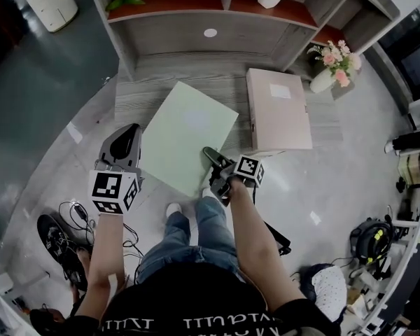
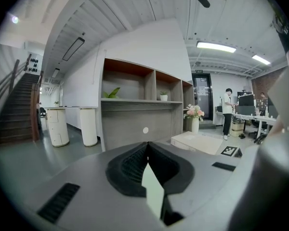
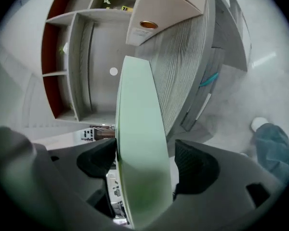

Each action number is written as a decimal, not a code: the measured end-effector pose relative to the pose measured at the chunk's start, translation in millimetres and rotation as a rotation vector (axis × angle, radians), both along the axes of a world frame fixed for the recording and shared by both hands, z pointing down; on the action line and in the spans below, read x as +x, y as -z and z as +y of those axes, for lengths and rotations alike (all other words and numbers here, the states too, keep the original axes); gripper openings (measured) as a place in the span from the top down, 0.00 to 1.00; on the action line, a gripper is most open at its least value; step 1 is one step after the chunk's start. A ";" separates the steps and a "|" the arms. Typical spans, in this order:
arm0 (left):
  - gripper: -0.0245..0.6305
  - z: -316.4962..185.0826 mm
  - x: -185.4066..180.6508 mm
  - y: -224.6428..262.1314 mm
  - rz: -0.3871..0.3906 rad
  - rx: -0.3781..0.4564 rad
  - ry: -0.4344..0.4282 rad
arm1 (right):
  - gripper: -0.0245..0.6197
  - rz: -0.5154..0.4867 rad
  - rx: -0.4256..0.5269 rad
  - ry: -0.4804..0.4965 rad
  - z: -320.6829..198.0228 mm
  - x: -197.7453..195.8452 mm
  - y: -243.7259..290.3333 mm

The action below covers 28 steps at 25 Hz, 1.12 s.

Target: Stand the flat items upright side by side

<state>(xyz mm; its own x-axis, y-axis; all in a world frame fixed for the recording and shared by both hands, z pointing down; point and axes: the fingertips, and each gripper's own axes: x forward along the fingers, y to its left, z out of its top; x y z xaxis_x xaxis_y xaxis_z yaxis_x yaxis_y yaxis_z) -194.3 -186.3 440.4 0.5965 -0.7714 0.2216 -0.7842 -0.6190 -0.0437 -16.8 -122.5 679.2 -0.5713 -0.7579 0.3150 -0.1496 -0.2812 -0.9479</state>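
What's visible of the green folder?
The green folder is a pale mint, plain flat rectangle, card or plastic by its look, no label showing. It is turned diamond-wise over the grey wood-grain platform, near corner out above the floor. The right gripper clamps its near right edge, a jaw on each face. Whether its far corner rests on the platform can't be told.

The left gripper (image 2: 147, 146) fills the lower half of the frame, and its two dark jaws are closed against each other at the tips. Behind it, in the centre, stands a shelf unit (image 2: 130, 129). At centre right a beige box file (image 2: 197, 142) lies flat, with a vase of flowers (image 2: 194, 115) just behind it. A staircase (image 2: 14, 114) rises at the far left.
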 end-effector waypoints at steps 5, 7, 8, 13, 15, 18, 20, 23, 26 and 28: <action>0.94 4.3 -2.4 -9.9 -0.027 -0.017 0.000 | 0.39 -0.073 0.089 0.049 -5.9 -16.7 -2.9; 0.94 5.5 -2.8 -12.9 -0.029 -0.023 0.000 | 0.39 -0.104 0.083 0.055 -6.0 -17.9 -3.9; 0.94 5.9 -2.8 -13.9 -0.028 -0.025 0.000 | 0.39 -0.109 0.072 0.060 -5.5 -18.0 -3.0; 0.94 5.1 -0.9 -12.9 -0.003 -0.022 -0.009 | 0.43 -0.084 -0.027 0.072 -2.3 -19.1 5.4; 0.94 4.4 0.1 -7.5 0.014 -0.011 -0.014 | 0.44 -0.055 -0.054 0.087 0.4 -19.8 13.7; 0.94 3.8 0.9 3.3 0.044 0.011 -0.016 | 0.44 0.009 -0.101 0.127 3.7 -16.7 27.1; 0.94 3.5 -0.5 10.8 0.064 0.027 -0.013 | 0.45 0.067 -0.124 0.162 2.7 -11.4 36.0; 0.94 2.5 -8.1 21.7 0.092 0.051 0.007 | 0.45 0.155 -0.152 0.230 -1.9 -0.4 48.3; 0.94 1.5 -18.9 31.2 0.109 0.072 0.030 | 0.45 0.267 -0.177 0.307 -10.9 14.5 63.8; 0.94 0.4 -26.3 36.0 0.115 0.082 0.047 | 0.45 0.357 -0.192 0.364 -19.4 24.8 76.1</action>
